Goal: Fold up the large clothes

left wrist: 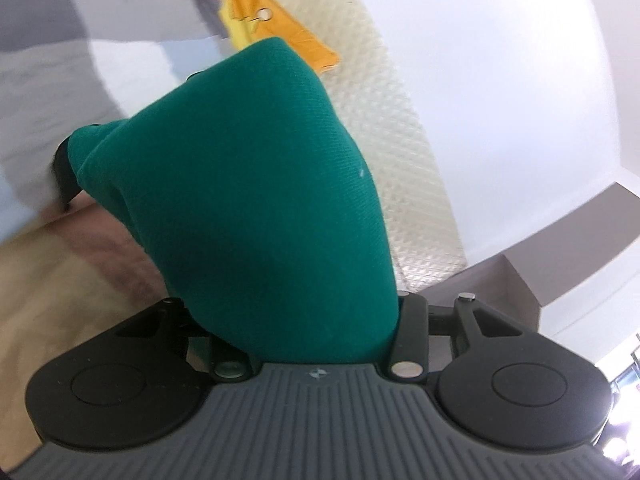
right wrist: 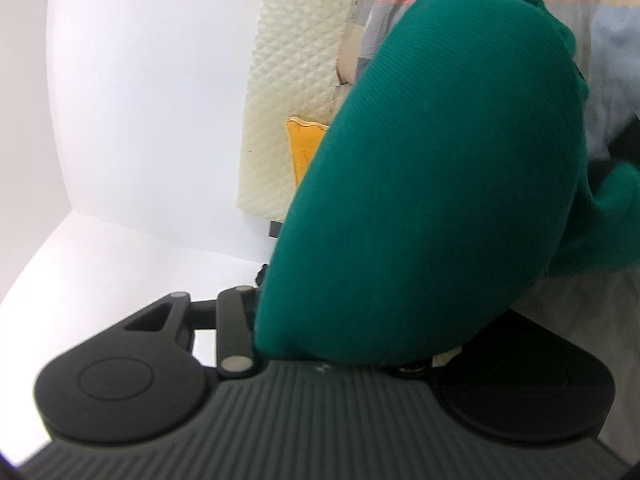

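Green cloth (left wrist: 256, 208) smothers your left gripper (left wrist: 256, 184): only a dark fingertip (left wrist: 64, 176) pokes out at its left, so you cannot tell whether it is clamped. Your right gripper (right wrist: 460, 152) is buried the same way under the green garment (right wrist: 440, 184), its fingers hidden and its grip unreadable. Beyond the fabric, blurred patchwork bedding (left wrist: 60, 60), a yellow item (left wrist: 280, 36), a cream quilted panel (right wrist: 292, 92) and white wall (right wrist: 140, 100) show partly.

patchwork bedspread (left wrist: 120, 32) under orange cloth (left wrist: 280, 28)
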The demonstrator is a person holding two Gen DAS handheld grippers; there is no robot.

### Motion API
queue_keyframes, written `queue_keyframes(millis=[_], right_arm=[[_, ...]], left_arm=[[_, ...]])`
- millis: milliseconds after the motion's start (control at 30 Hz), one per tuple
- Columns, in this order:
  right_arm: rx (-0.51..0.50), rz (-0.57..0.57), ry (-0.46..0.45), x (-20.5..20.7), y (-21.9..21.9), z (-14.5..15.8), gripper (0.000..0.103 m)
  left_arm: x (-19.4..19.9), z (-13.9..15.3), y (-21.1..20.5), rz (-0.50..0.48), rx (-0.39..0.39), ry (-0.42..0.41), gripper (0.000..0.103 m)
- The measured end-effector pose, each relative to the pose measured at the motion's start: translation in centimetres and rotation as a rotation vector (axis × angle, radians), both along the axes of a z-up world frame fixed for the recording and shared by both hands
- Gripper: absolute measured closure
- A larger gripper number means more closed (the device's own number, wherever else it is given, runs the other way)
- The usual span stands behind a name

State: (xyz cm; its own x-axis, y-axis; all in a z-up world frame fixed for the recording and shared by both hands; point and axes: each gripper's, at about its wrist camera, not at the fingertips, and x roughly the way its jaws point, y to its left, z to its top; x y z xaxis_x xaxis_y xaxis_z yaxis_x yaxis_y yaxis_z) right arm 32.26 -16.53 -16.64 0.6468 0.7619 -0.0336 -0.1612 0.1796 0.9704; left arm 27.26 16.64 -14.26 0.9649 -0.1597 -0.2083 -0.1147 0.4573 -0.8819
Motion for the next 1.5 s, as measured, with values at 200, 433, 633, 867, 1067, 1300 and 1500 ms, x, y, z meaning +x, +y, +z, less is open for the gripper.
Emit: queue_keyframes(millis=[200,433,633,867,1067,1300,1500], right_arm=[[0.018,-0.009,-0.052,0.5,-1.7,2.8,0.053],[0.004,-0.049,-0.149,3.3,-4.5,7.4,0.053],[-0.002,-0.100,-0.203,8.4,-7.3,10.3,0.053],[-0.060,-0.165,-0.223,16.0,-10.7,11.1,0.053],[-0.108,-0.191,-0.207,23.2,-12.2,8.7,0.053],[-0.131,-0.216,-0.186,26.8,-13.7,3.5,0.053],[-0.144,-0.249,-0.117,25.9,-13.0,-3.9,0.053]], left_arm=[[1.6,4.6,-1.7,-0.063,0.054,-0.054,0.055],[7.5,9.4,-3.6,-0.146,0.056,-0.104,0.055],[15.3,12.1,-6.0,-0.231,0.070,-0.113,0.055],[27.3,12.2,-9.3,-0.335,0.071,-0.056,0.055],[34.5,9.2,-12.5,-0.372,0.073,-0.002,0.055],[40.4,2.0,-13.3,-0.424,0.079,0.016,0.055],[41.9,-6.0,-12.7,-0.458,0.096,0.050,0.055]])
